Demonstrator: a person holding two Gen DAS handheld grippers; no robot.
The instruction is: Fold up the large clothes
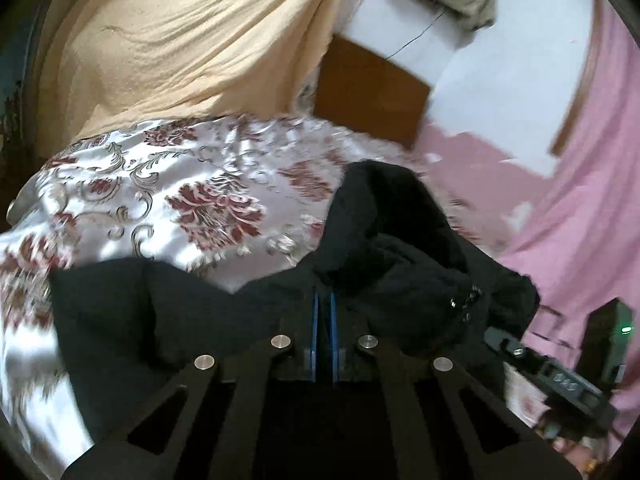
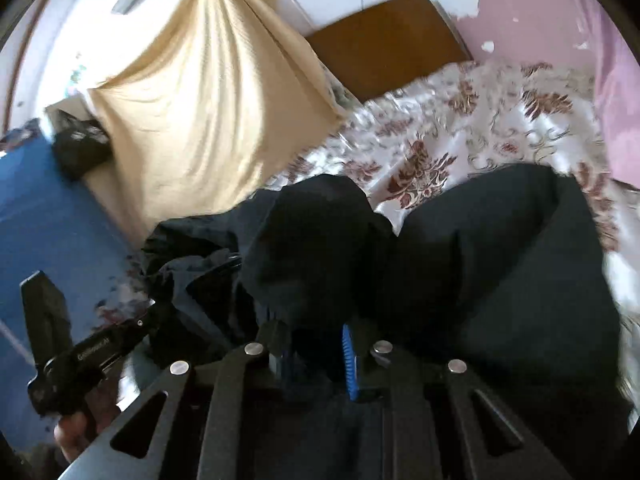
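Observation:
A large black garment (image 1: 160, 312) lies bunched on a bed with a shiny white cover (image 1: 160, 184) patterned in dark red flowers. My left gripper (image 1: 325, 300) is shut, its blue pads pinching a thin fold of the garment, and a lump of black cloth stands up just beyond the tips. In the right wrist view the black garment (image 2: 500, 272) spreads to the right over the bed cover (image 2: 480, 120). My right gripper (image 2: 320, 336) is shut on a thick bunch of the cloth, which fills the gap between the blue pads and hides the fingertips.
A beige cloth (image 2: 192, 112) hangs at the bed's left side. A wooden headboard (image 2: 388, 40) stands at the far end, below a pink and white wall (image 1: 580, 200). To the left are a blue floor (image 2: 48, 220) and a black bag (image 2: 80, 148). A hand (image 2: 76, 432) holds the left tool.

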